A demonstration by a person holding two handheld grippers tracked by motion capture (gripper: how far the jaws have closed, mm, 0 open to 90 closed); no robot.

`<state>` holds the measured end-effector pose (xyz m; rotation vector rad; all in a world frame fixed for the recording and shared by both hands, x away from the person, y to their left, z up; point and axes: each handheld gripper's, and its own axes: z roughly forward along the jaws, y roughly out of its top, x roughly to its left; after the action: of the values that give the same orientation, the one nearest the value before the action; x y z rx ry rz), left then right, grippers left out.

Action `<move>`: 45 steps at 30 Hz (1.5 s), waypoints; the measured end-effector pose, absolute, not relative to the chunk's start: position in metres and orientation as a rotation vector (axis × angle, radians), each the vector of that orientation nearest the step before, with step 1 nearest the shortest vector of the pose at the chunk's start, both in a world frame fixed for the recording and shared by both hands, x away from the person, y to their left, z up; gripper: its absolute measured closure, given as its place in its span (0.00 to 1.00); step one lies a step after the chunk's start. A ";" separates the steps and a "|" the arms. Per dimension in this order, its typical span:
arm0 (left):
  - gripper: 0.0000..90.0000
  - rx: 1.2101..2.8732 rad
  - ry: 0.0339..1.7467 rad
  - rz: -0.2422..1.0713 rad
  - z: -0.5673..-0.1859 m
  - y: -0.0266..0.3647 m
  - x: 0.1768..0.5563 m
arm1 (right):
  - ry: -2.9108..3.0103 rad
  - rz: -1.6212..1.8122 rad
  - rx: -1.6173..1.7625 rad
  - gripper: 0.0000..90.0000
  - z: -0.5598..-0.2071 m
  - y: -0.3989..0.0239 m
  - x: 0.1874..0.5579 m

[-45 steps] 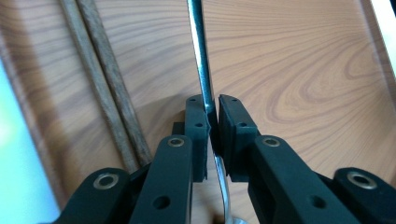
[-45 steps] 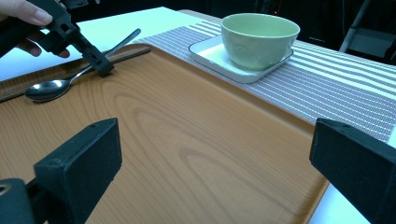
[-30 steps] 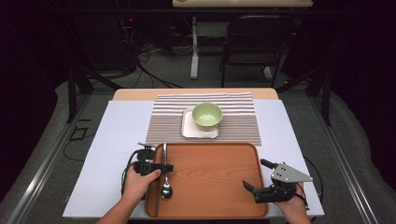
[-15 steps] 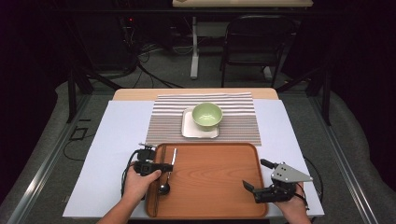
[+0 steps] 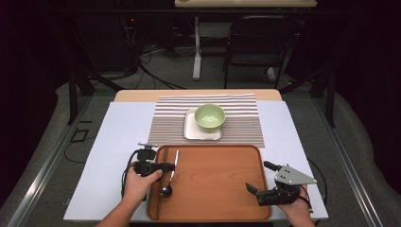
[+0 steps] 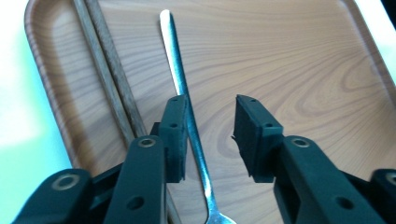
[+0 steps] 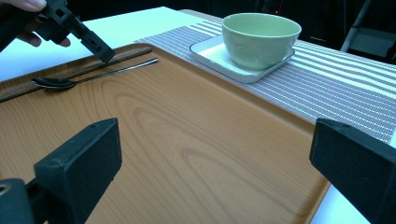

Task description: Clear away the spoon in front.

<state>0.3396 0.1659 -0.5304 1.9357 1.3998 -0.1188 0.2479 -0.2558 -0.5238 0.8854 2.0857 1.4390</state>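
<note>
A metal spoon (image 5: 171, 171) lies on the wooden tray (image 5: 222, 189) near its left side, beside a pair of dark chopsticks (image 5: 162, 177) along the tray's left rim. My left gripper (image 5: 172, 166) is open and straddles the spoon's handle (image 6: 180, 79), which runs close to the left jaw. The chopsticks (image 6: 107, 70) lie just outside that jaw. My right gripper (image 5: 257, 176) is wide open over the tray's right front corner, with nothing between its jaws (image 7: 215, 154). From there the spoon (image 7: 93, 77) and the left gripper (image 7: 103, 53) appear at the far left.
A green bowl (image 5: 210, 116) stands on a white square plate (image 5: 202, 133) on a striped mat (image 5: 246, 124) behind the tray. The same bowl (image 7: 261, 39) appears in the right gripper view. A white cover (image 5: 118, 142) lies over the table. A chair (image 5: 257, 42) stands beyond.
The spoon has turned a little on the tray: its handle tip swung right and its bowl slid slightly left. The left gripper barely moved. The right gripper stayed still.
</note>
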 end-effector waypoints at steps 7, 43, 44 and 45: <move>0.55 1.922 1.385 -0.070 -0.522 0.164 0.339 | 2.086 1.439 0.886 0.02 -0.524 -0.256 0.248; 0.20 1.896 1.367 0.172 -0.475 0.166 0.353 | 2.088 1.443 0.884 0.02 -0.524 -0.255 0.248; 0.20 1.889 1.368 0.171 -0.475 0.166 0.354 | 2.088 1.443 0.885 0.02 -0.524 -0.255 0.248; 0.20 1.889 1.369 0.171 -0.474 0.166 0.355 | 2.088 1.443 0.885 0.02 -0.524 -0.255 0.248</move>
<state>0.3553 0.1662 -0.4737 1.8889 1.3686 0.1707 0.2478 -0.2554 -0.5239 0.8849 2.0880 1.4431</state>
